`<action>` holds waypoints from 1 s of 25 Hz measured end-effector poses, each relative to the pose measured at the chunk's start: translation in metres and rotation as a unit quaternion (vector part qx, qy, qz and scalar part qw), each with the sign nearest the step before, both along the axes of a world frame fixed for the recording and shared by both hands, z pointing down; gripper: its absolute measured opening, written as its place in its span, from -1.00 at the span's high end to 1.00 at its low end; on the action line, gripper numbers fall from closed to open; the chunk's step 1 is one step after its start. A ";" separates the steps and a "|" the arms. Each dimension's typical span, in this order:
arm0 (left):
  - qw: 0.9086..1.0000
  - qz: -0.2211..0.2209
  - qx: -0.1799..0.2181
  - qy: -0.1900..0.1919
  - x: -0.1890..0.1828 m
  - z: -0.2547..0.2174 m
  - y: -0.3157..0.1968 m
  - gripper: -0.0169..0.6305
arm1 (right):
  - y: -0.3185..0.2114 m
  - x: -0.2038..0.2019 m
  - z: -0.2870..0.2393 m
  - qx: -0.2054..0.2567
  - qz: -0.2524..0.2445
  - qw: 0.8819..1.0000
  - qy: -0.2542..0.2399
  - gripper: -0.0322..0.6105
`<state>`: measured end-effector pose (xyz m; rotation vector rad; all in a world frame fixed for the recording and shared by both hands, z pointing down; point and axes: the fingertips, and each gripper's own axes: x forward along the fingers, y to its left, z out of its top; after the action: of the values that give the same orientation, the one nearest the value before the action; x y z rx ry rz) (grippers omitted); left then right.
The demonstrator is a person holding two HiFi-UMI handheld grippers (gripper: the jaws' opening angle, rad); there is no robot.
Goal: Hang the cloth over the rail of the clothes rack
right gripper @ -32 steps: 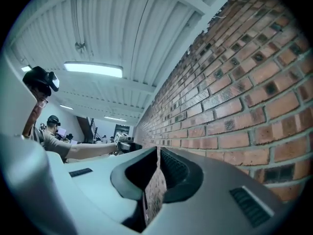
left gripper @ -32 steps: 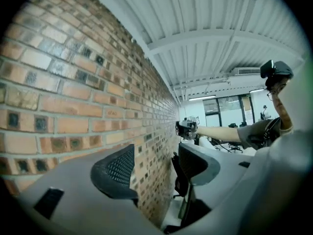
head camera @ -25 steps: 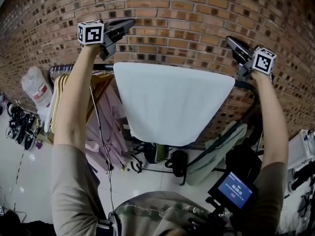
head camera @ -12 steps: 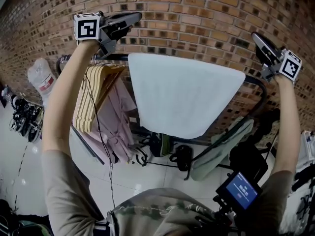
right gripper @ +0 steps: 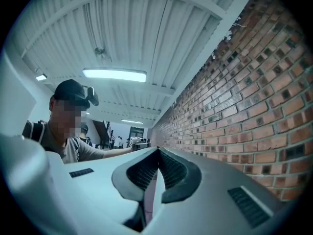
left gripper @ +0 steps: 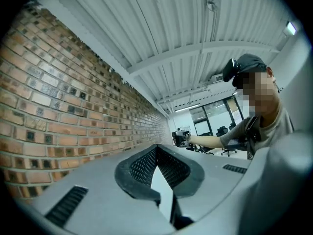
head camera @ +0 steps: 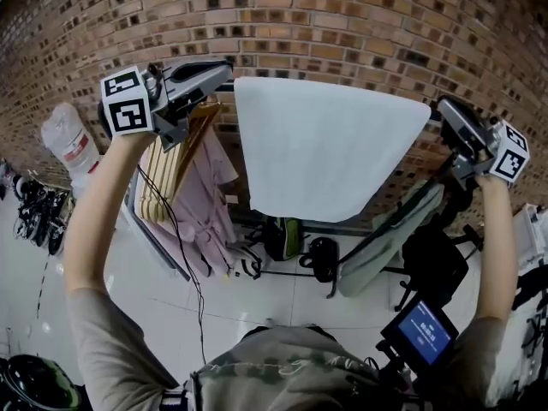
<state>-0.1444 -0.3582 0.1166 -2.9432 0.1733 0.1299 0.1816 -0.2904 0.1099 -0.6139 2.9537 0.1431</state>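
Left hand-held gripper (head camera: 224, 65) and right hand-held gripper (head camera: 441, 105), both closed, empty, now sit lower than moment ago, flanking cloth (head camera: 330, 148); cloth stays draped over rail (head camera: 227, 86), hanging looks done

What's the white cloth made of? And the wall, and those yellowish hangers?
Cloth: probably soft, matte white fabric; it hangs in a smooth, sagging sheet.
Wall: rough red-brown brick, with pale mortar lines between the blocks.
Hangers: pale tan, likely wood, though plastic can't be ruled out.
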 end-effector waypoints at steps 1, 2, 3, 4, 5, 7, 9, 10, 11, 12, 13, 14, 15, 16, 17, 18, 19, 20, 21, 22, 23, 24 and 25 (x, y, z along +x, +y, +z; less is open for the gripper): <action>1.000 0.001 -0.003 0.004 -0.003 0.009 0.009 0.93 | 0.011 -0.003 0.009 -0.003 0.001 1.000 0.001 0.88; 1.000 0.009 -0.009 0.007 -0.004 0.019 0.019 0.93 | 0.021 -0.005 0.018 -0.006 0.004 1.000 0.002 0.88; 1.000 0.019 -0.014 0.010 -0.005 0.029 0.028 0.93 | 0.029 -0.007 0.026 -0.007 0.005 1.000 0.004 0.88; 0.999 0.027 -0.016 0.010 -0.005 0.039 0.037 0.93 | 0.036 -0.008 0.034 -0.008 0.006 1.000 0.004 0.88; 0.999 0.031 -0.014 0.006 -0.005 0.050 0.045 0.93 | 0.040 -0.009 0.040 -0.010 0.005 1.000 0.002 0.88; 0.999 0.034 -0.005 -0.010 -0.002 0.072 0.062 0.93 | 0.044 -0.010 0.051 -0.016 0.000 1.000 -0.004 0.88; 0.999 0.039 -0.010 -0.016 0.002 0.087 0.081 0.93 | 0.049 -0.010 0.057 -0.022 -0.009 0.999 -0.027 0.88; 0.999 0.043 -0.015 -0.013 0.003 0.092 0.093 0.93 | 0.056 -0.009 0.057 -0.028 -0.018 0.998 -0.056 0.88; 0.999 0.045 -0.021 -0.006 0.004 0.096 0.106 0.93 | 0.066 -0.008 0.056 -0.037 -0.029 0.995 -0.093 0.88; 0.999 0.045 -0.026 0.003 0.004 0.099 0.120 0.93 | 0.079 -0.008 0.054 -0.042 -0.039 0.990 -0.127 0.88; 0.999 0.042 -0.031 0.011 0.004 0.104 0.135 0.93 | 0.092 -0.010 0.053 -0.040 -0.046 0.987 -0.149 0.88; 0.998 0.037 -0.037 0.017 0.003 0.109 0.150 0.93 | 0.106 -0.013 0.055 -0.035 -0.050 0.986 -0.155 0.88; 0.998 0.030 -0.044 0.020 0.003 0.114 0.165 0.93 | 0.119 -0.016 0.060 -0.032 -0.052 0.987 -0.149 0.88; 0.998 0.023 -0.049 0.021 0.005 0.119 0.179 0.93 | 0.130 -0.018 0.067 -0.031 -0.052 0.989 -0.138 0.88; 0.998 0.017 -0.053 0.018 0.008 0.124 0.194 0.93 | 0.141 -0.018 0.075 -0.031 -0.053 0.990 -0.126 0.88; 0.998 0.013 -0.054 0.015 0.012 0.130 0.210 0.93 | 0.153 -0.018 0.083 -0.032 -0.056 0.991 -0.116 0.88; 0.998 0.011 -0.056 0.011 0.016 0.136 0.226 0.93 | 0.164 -0.017 0.090 -0.034 -0.061 0.992 -0.109 0.88; 0.998 0.011 -0.060 0.009 0.021 0.142 0.243 0.93 | 0.177 -0.017 0.098 -0.039 -0.066 0.992 -0.104 0.88; 0.998 0.011 -0.065 0.011 0.025 0.148 0.259 0.93 | 0.189 -0.016 0.106 -0.044 -0.071 0.992 -0.099 0.88; 0.997 0.013 -0.072 0.015 0.028 0.153 0.276 0.93 | 0.202 -0.016 0.114 -0.049 -0.074 0.992 -0.093 0.88; 0.997 0.013 -0.079 0.023 0.030 0.158 0.292 0.93 | 0.215 -0.017 0.122 -0.051 -0.077 0.992 -0.087 0.88; 0.996 0.012 -0.087 0.033 0.032 0.162 0.306 0.93 | 0.228 -0.017 0.130 -0.052 -0.080 0.992 -0.080 0.88; 0.994 0.008 -0.097 0.044 0.034 0.167 0.320 0.93 | 0.241 -0.018 0.138 -0.052 -0.082 0.993 -0.073 0.88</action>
<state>-0.1106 -0.0387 0.2841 -3.1356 0.1855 0.2595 0.1640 -0.0489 0.2478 -0.3718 2.8664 -0.0684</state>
